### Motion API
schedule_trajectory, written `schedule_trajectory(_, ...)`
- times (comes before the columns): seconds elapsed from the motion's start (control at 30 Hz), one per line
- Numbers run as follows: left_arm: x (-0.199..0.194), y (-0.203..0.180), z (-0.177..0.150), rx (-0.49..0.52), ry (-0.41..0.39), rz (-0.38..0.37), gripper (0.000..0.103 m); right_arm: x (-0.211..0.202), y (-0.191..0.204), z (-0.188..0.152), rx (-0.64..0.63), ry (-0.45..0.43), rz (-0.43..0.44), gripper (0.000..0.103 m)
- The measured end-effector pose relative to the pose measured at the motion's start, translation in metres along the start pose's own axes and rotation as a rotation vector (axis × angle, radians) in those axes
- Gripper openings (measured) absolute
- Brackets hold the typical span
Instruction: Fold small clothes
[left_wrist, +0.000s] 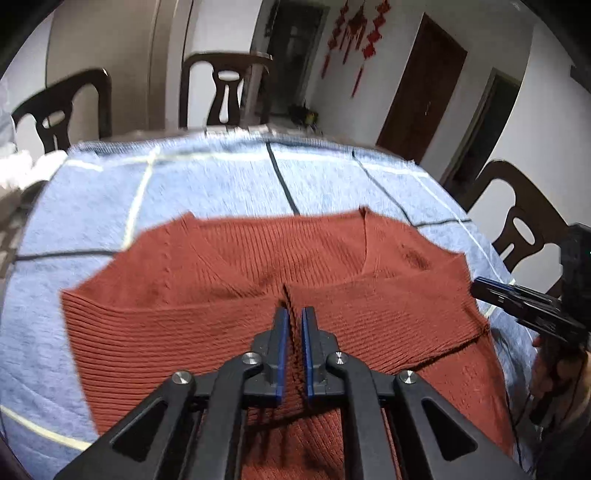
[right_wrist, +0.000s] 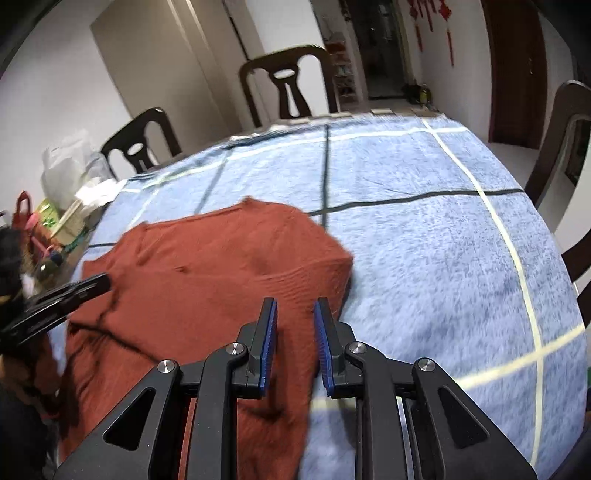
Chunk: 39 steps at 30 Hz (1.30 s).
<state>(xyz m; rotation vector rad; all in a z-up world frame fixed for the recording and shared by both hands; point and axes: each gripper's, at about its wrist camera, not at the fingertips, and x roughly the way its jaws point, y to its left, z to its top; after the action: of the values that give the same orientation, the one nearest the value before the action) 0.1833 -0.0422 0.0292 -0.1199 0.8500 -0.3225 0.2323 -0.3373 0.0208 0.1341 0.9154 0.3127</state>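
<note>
On one blue cloth (left_wrist: 221, 177), the left gripper (left_wrist: 293, 314) pinches one sweater (left_wrist: 184, 277); the right gripper (right_wrist: 295, 306) gapes.

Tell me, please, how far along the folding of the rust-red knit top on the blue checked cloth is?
Early to midway. Done: the rust-red knit top lies on the blue checked cloth with one layer already folded across it. In hand: the left tool is shut on a pinched ridge of the knit, while the right tool hangs open above the top's right edge. Left: grip that side, complete the fold and flatten it.
</note>
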Motion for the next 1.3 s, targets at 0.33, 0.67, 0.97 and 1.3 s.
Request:
schedule_trajectory(0.33, 0.000, -0.002, -0.019, 0.066, 0.050, 0.018, 0.010, -0.024, 0.014, -0.023, -0.057, 0.019, 0.008, 0.021)
schedule_trajectory(0.67, -0.030, 0.011, -0.038, 0.090, 0.031, 0.092, 0.015, -0.051, 0.023, -0.043, -0.102, -0.008, -0.014, 0.025)
schedule_trajectory(0.97, -0.082, 0.035, -0.088, 0.008, -0.005, 0.122, 0.031, -0.079, 0.029, -0.088, -0.073, 0.053, 0.108, 0.028)
schedule_trajectory(1.3, -0.110, 0.037, -0.140, -0.107, -0.006, 0.040, 0.041, -0.089, 0.022, -0.139, 0.052, 0.084, 0.214, 0.028)
